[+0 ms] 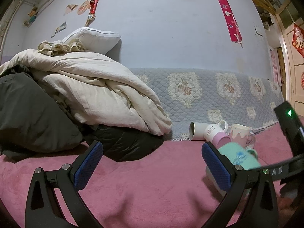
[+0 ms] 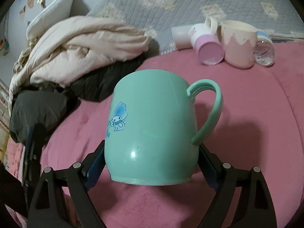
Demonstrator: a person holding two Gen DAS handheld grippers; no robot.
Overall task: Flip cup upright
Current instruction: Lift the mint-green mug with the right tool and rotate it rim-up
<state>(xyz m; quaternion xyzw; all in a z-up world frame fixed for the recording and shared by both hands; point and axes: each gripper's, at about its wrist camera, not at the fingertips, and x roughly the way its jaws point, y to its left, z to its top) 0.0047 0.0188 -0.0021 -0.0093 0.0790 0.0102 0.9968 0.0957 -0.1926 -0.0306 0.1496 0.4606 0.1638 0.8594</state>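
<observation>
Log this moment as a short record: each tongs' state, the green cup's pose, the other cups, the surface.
right tongs: shut on the green cup, pads on its lower body
green cup pose: off the pink blanket, tilted, base toward the camera, handle to the right, opening not visible
left tongs: open, holding nothing
other cups: white and lilac cup lying on its side; pink cup upright; clear cup on its side behind it
surroundings: cream quilt piled at left
</observation>
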